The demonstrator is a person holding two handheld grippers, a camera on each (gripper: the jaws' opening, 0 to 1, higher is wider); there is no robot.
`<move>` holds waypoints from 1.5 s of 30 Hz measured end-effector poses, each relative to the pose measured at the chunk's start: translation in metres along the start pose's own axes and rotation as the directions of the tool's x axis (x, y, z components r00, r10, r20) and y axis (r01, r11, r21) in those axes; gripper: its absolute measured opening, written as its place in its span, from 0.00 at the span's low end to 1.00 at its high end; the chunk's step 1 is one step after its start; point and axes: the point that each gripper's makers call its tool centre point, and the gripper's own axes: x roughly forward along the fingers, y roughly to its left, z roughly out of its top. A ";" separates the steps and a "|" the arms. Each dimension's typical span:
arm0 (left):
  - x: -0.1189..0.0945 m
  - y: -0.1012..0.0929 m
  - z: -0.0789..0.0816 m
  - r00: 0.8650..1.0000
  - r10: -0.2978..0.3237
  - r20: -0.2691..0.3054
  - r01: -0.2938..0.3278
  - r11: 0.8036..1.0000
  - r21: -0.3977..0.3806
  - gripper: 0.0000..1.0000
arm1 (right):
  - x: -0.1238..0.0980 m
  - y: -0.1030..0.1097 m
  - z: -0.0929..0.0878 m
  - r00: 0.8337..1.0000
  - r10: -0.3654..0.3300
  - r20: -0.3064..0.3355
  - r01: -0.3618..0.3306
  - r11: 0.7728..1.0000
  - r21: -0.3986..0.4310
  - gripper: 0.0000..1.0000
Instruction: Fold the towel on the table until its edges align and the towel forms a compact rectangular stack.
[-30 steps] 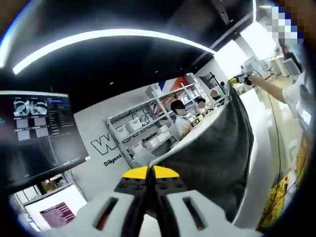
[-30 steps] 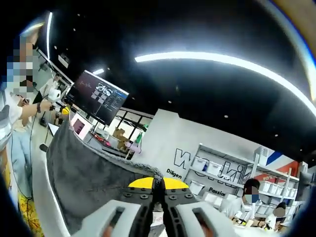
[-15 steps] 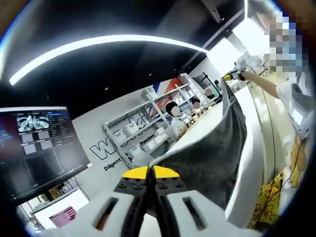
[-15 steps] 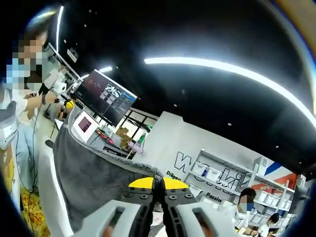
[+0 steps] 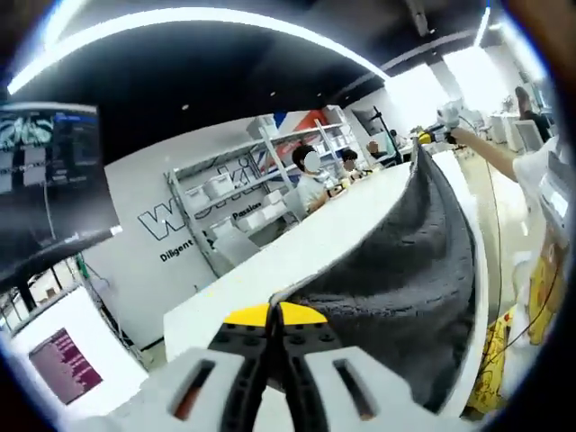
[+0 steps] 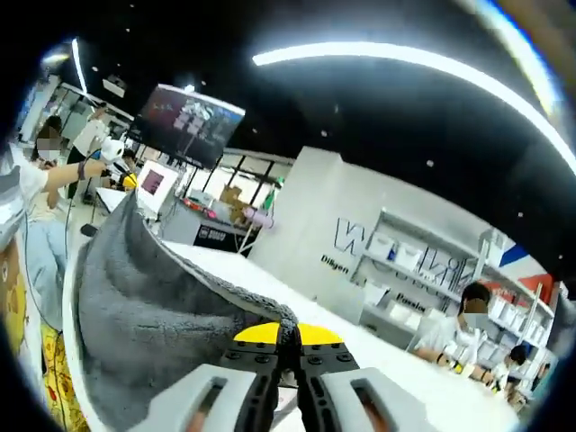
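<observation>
White glossy table (image 5: 297, 252) under dark ceiling, shelving at back wall. My left gripper (image 5: 273, 317) pinched closed on corner of grey towel (image 5: 405, 270); nubby terry sweeps toward 1 o'clock. My right gripper (image 6: 288, 337) clamped tight on opposite corner, towel (image 6: 135, 297) stretching toward 10 o'clock.

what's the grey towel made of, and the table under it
The towel looks like soft terry or microfibre cloth: dark grey, matte, with a nubbly pile and a stitched hem where the left gripper and right gripper pinch it. The table seems a smooth white laminate or painted board, evenly bright with no grain; which one can't be told.
</observation>
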 end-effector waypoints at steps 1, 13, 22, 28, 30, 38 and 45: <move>0.009 0.001 -0.007 1.000 -0.008 -0.015 0.007 1.000 -0.008 0.03 | 0.007 -0.001 -0.007 1.000 0.003 -0.008 -0.003 1.000 0.005 0.04; 0.106 0.013 -0.085 0.983 -0.124 -0.135 0.106 0.986 -0.132 0.03 | 0.097 0.007 -0.094 0.980 0.098 -0.171 -0.086 0.993 0.078 0.04; 0.129 0.017 -0.123 0.959 -0.125 -0.254 0.091 0.986 -0.143 0.03 | 0.131 0.013 -0.126 0.965 0.116 -0.236 -0.091 0.989 0.113 0.04; 0.150 0.016 -0.145 0.935 -0.124 -0.331 0.079 0.986 -0.146 0.03 | 0.150 0.012 -0.150 0.953 0.123 -0.277 -0.088 0.987 0.136 0.04; 0.158 0.015 -0.152 0.925 -0.122 -0.359 0.069 0.985 -0.158 0.03 | 0.157 0.013 -0.160 0.949 0.127 -0.289 -0.086 0.985 0.148 0.04; 0.177 0.010 -0.174 0.903 -0.125 -0.411 0.062 0.985 -0.164 0.04 | 0.171 0.015 -0.190 0.931 0.135 -0.339 -0.081 0.983 0.167 0.04; 0.184 0.007 -0.186 0.892 -0.129 -0.434 0.058 0.983 -0.174 0.04 | 0.176 0.017 -0.205 0.918 0.141 -0.370 -0.083 0.982 0.167 0.05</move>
